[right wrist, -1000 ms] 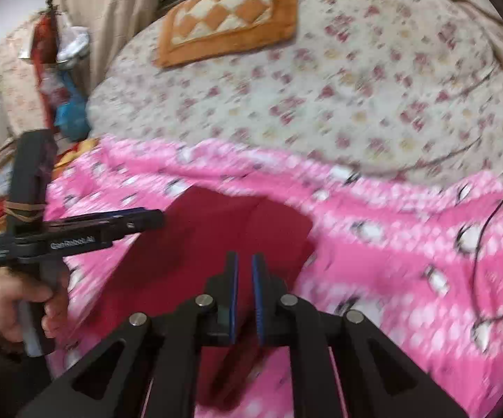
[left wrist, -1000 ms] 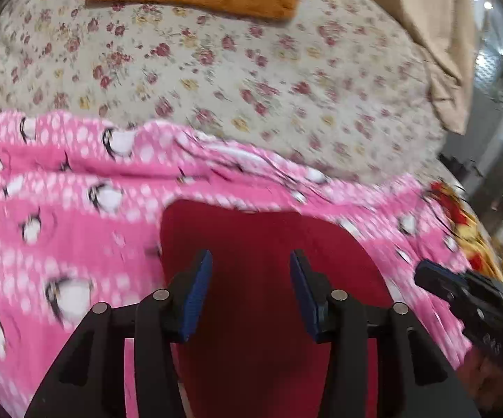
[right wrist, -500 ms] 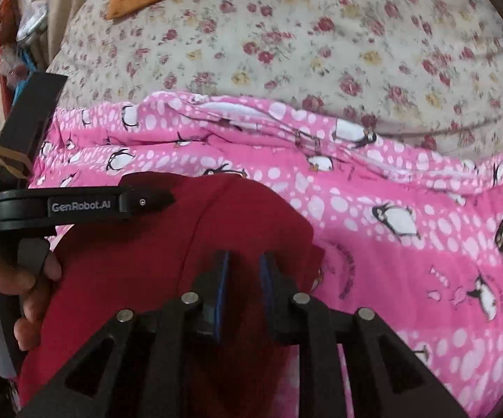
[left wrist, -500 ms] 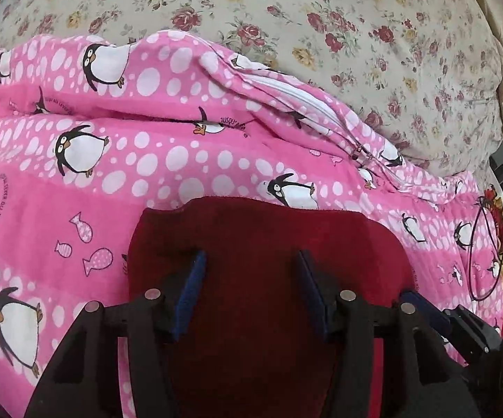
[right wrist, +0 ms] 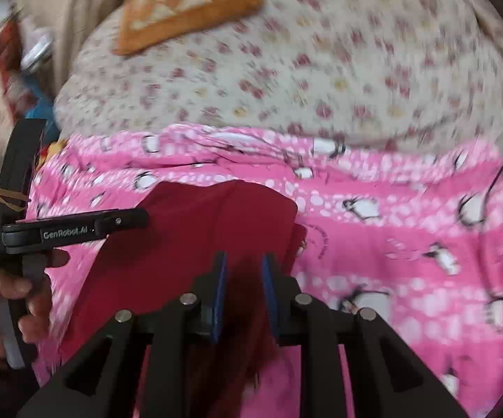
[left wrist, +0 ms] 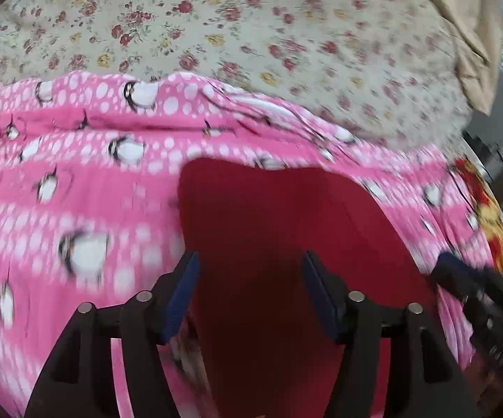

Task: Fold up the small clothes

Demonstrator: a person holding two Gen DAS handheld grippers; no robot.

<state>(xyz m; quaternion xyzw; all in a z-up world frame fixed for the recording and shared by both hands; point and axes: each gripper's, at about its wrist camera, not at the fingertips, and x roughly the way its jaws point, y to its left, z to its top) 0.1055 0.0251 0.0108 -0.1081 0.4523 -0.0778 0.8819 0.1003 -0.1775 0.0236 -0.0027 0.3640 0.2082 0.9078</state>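
Note:
A dark red small garment point(left wrist: 279, 230) lies on a pink penguin-print blanket point(left wrist: 77, 181); it also shows in the right wrist view point(right wrist: 195, 244). My left gripper point(left wrist: 249, 271) is open above the red cloth, with nothing between its blue pads. It appears from the side in the right wrist view point(right wrist: 119, 223). My right gripper point(right wrist: 242, 268) is open by a narrow gap over the garment's right part, and red cloth shows between its pads. The right gripper's tip shows at the right edge of the left wrist view point(left wrist: 460, 275).
The blanket point(right wrist: 408, 230) lies on a bed with a floral sheet point(left wrist: 251, 35). An orange checked cushion point(right wrist: 195, 3) sits at the far side. A beige curtain point(left wrist: 474, 41) hangs at the right, and clutter stands at the bed's left side point(right wrist: 14, 69).
My right gripper has opened from shut to a narrow gap over the red garment. Both grippers dipped toward the blanket and pulled back again. The left gripper stayed open.

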